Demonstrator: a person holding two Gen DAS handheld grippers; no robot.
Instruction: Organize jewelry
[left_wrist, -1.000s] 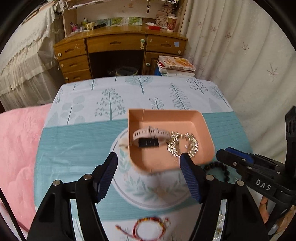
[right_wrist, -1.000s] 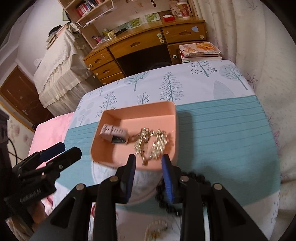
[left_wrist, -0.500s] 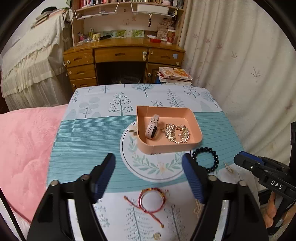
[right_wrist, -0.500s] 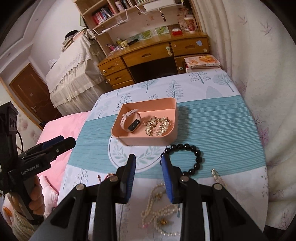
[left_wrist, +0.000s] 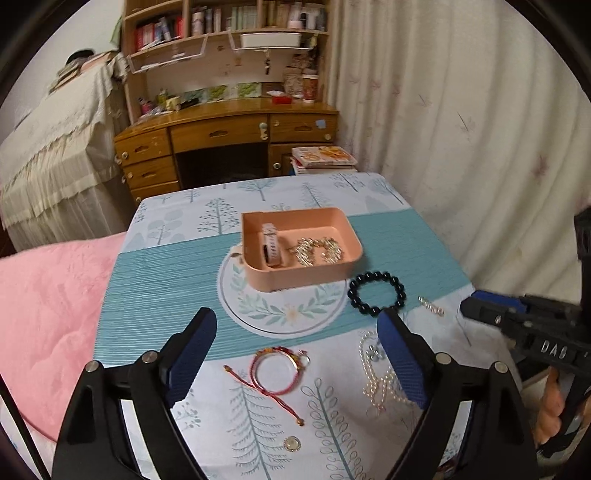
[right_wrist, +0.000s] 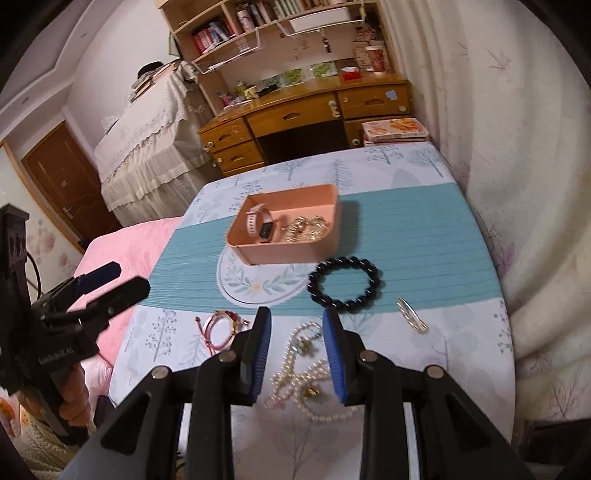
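Note:
A peach tray (left_wrist: 295, 275) (right_wrist: 291, 253) sits mid-table and holds a pink watch (left_wrist: 272, 248) (right_wrist: 258, 225) and a gold necklace (left_wrist: 319, 251) (right_wrist: 304, 229). On the cloth near me lie a black bead bracelet (left_wrist: 376, 293) (right_wrist: 345, 280), a red cord bracelet (left_wrist: 275, 371) (right_wrist: 219, 326), a pearl necklace (left_wrist: 382, 384) (right_wrist: 303, 369), a small gold clip (left_wrist: 430, 305) (right_wrist: 412, 315) and a round pendant (left_wrist: 291, 443). My left gripper (left_wrist: 297, 349) is open and empty above the red bracelet. My right gripper (right_wrist: 297, 332) is open and empty above the pearls.
The table has a tree-print cloth (left_wrist: 177, 280) with a teal band. A pink quilt (left_wrist: 44, 306) lies to the left, a curtain (left_wrist: 480, 147) to the right. A wooden desk (left_wrist: 229, 136) and books (left_wrist: 323, 157) stand beyond the far edge.
Both grippers have pulled back and up from the tray toward the near edge. More loose jewelry has come into view. Both stay open and empty.

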